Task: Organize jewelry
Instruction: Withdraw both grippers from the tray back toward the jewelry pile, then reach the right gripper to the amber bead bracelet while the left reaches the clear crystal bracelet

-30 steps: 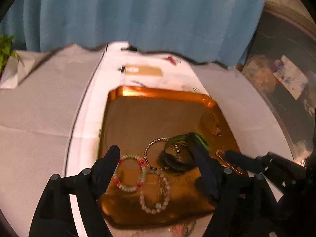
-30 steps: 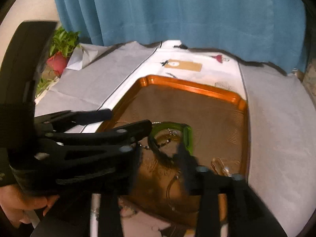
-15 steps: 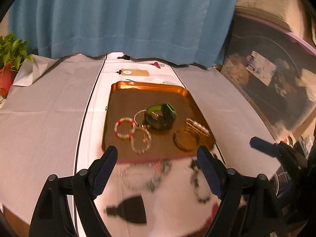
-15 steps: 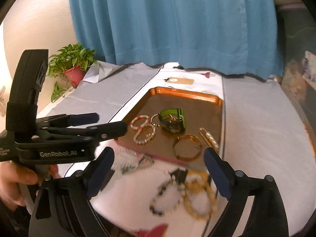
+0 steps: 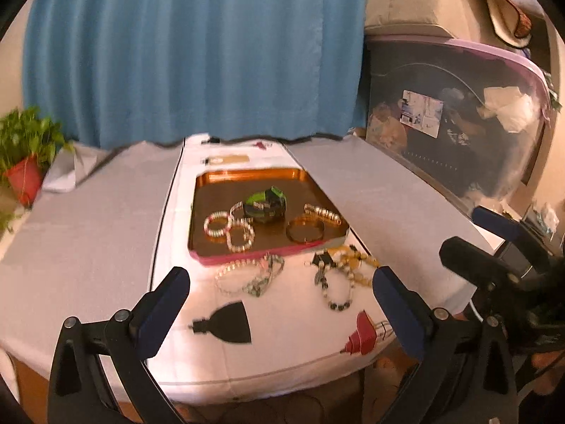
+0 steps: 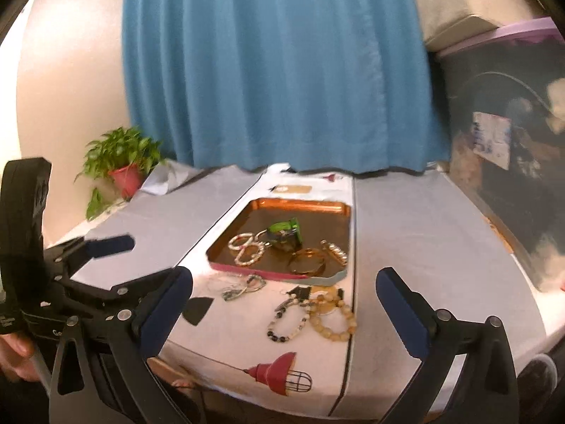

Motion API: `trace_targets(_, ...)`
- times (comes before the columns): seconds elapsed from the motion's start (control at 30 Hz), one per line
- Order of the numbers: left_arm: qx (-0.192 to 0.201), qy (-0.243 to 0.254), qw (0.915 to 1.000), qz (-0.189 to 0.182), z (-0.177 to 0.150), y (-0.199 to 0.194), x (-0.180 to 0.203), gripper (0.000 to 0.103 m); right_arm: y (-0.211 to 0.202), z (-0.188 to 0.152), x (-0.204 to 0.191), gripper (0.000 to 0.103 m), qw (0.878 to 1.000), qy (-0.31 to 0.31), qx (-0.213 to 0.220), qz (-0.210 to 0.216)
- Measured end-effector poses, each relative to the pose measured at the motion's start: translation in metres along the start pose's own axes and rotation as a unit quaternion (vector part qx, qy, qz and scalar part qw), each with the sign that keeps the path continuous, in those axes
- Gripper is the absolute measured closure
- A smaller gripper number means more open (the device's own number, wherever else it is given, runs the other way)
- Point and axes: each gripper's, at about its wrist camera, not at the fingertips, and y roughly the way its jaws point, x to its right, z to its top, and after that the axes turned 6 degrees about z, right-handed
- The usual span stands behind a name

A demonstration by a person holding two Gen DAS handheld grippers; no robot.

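An orange tray (image 5: 247, 176) (image 6: 296, 203) on the table holds a green and black watch (image 5: 265, 203) (image 6: 285, 233), beaded bracelets (image 5: 229, 228) (image 6: 247, 247), a gold bangle (image 5: 305, 230) (image 6: 306, 262) and a gold clasp bracelet (image 5: 323, 211). On the cloth in front lie a pale bead bracelet (image 5: 247, 275) (image 6: 243, 287), a black and white one (image 5: 335, 289) (image 6: 286, 321) and an amber one (image 6: 332, 318). My left gripper (image 5: 280, 304) and right gripper (image 6: 284, 307) are open, empty, held back above the table's front edge.
A white cloth strip with printed lamps (image 6: 279, 371) runs down the grey tablecloth (image 5: 88, 240). A potted plant (image 6: 123, 169) stands at the back left. A blue curtain (image 5: 190, 53) hangs behind. A clear storage box (image 5: 459, 123) stands to the right.
Both grippers have pulled back and up from the tray, where they were close over the watch. The loose bracelets on the cloth have come into view.
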Motion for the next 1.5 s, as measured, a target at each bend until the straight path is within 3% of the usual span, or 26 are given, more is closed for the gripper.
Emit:
trace_targets(0.1,0.001,-0.035,0.9992,-0.020,-0.012,0.007,-0.015,0.000,0.009,-0.013,0.005,0.001,1.000,0.001,-0.023,-0.007)
trace_targets(0.17,-0.006,-0.057,0.9980,-0.026,-0.021,0.017,-0.025,0.000,0.016,-0.023,0.014,0.009,0.999,0.007,-0.045,-0.023)
trace_targets(0.2,-0.019,-0.064,0.9976,-0.020,-0.024,0.024,-0.028,0.000,0.021,-0.029,0.021,0.018,0.998,0.013,-0.060,-0.013)
trace_targets(0.3,-0.066,-0.064,0.9957,0.008,-0.032,0.053,-0.038,0.001,0.035,-0.045,0.041,0.020,0.995,0.044,-0.089,0.008)
trace_targets(0.37,-0.059,-0.058,0.9965,0.006,-0.036,0.063,-0.042,0.002,0.045,-0.055,0.052,0.021,0.993,0.052,-0.105,-0.002)
trace_targets(0.47,-0.056,-0.061,0.9965,-0.007,-0.039,0.076,-0.050,0.006,0.063,-0.068,0.066,0.035,0.989,0.066,-0.134,0.015)
trace_targets(0.57,-0.076,-0.069,0.9947,-0.012,-0.036,0.098,-0.060,0.022,0.079,-0.072,0.073,0.048,0.987,0.064,-0.144,0.001)
trace_targets(0.73,-0.063,-0.070,0.9956,-0.006,-0.025,0.119,-0.075,0.047,0.103,-0.070,0.081,0.070,0.986,0.070,-0.150,0.000)
trace_targets(0.8,-0.059,-0.066,0.9960,-0.008,-0.022,0.127,-0.079,0.057,0.109,-0.069,0.083,0.073,0.986,0.078,-0.146,0.011)
trace_targets(0.9,-0.061,-0.064,0.9957,-0.028,-0.021,0.134,-0.080,0.063,0.113,-0.067,0.083,0.073,0.987,0.080,-0.142,0.013)
trace_targets(1.1,-0.084,-0.017,0.9962,-0.016,-0.024,0.150,-0.062,0.069,0.126,-0.065,0.080,0.079,0.986,0.065,-0.152,-0.006)
trace_targets(1.27,-0.078,0.004,0.9967,0.019,-0.027,0.150,-0.059,0.092,0.128,-0.067,0.068,0.079,0.988,0.023,-0.148,-0.030)
trace_targets(1.33,-0.081,-0.006,0.9967,0.011,-0.028,0.149,-0.065,0.098,0.128,-0.068,0.065,0.087,0.988,0.011,-0.146,-0.041)
trace_targets(1.5,-0.087,-0.029,0.9958,0.009,-0.029,0.143,-0.073,0.098,0.125,-0.068,0.065,0.090,0.989,0.022,-0.143,-0.031)
